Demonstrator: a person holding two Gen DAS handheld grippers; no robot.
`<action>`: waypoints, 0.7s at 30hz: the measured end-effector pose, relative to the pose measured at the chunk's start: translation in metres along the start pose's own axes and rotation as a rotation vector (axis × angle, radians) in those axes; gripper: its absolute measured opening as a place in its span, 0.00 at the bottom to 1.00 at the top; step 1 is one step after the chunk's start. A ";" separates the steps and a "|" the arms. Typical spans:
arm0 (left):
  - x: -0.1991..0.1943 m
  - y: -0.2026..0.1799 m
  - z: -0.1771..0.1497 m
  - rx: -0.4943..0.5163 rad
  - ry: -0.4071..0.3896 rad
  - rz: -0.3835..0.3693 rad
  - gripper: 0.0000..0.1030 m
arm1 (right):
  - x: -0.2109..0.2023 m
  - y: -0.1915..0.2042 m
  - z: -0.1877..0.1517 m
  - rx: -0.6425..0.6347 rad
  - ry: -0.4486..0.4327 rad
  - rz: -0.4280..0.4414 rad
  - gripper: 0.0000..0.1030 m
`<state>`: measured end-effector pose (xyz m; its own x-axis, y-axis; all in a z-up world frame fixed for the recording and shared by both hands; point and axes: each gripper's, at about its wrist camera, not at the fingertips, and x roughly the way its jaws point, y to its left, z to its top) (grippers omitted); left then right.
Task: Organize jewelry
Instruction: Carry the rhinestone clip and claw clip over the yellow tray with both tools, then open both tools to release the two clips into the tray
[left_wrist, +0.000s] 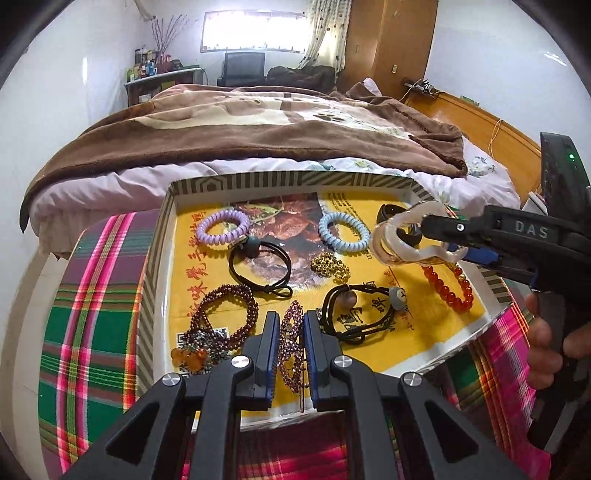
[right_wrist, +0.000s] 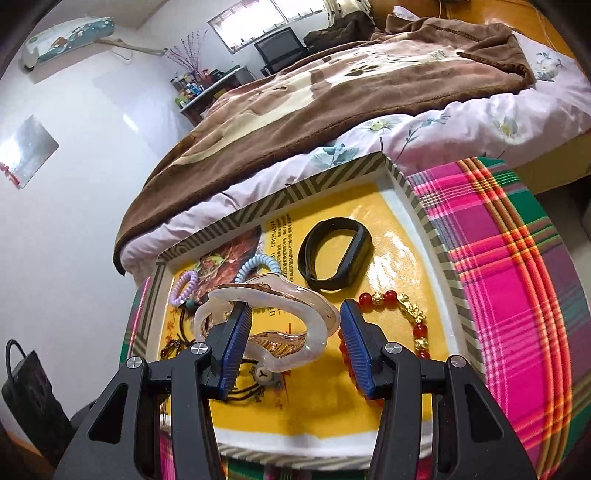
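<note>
**Jewelry going into the tray, both hands loaded**

Placement is the step in hand, as I read it. Your left gripper is nearly pressed together, pinching a purple rhinestone hair clip low over the near side of the tray. Your right gripper is spread wide around a pearly wavy hair claw, held above the tray's right half; its left pad sits inside the claw's loop.

Next you need bare yellow liner under each piece before you let go. The claw hangs over the red bead bracelet and beside the black wristband, so pick a gap.

Already lying in the tray: a lilac coil tie, a blue coil tie, a black elastic tie, a gold chain bunch, a dark red bead strand, and a black cord bracelet.
</note>
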<state>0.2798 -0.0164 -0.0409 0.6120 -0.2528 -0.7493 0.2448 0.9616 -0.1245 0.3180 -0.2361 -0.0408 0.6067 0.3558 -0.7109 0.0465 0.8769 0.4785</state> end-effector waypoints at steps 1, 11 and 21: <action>0.002 -0.001 -0.001 -0.003 0.005 -0.003 0.13 | 0.003 -0.001 0.000 0.010 0.011 0.002 0.49; 0.011 -0.005 -0.004 -0.002 0.027 0.016 0.13 | 0.015 -0.001 0.001 -0.014 0.038 -0.025 0.49; 0.015 -0.006 -0.004 -0.006 0.036 0.023 0.15 | 0.017 0.001 0.001 -0.055 0.038 -0.038 0.50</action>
<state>0.2849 -0.0251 -0.0539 0.5898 -0.2265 -0.7752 0.2264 0.9677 -0.1106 0.3294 -0.2299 -0.0520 0.5744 0.3334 -0.7476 0.0245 0.9059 0.4227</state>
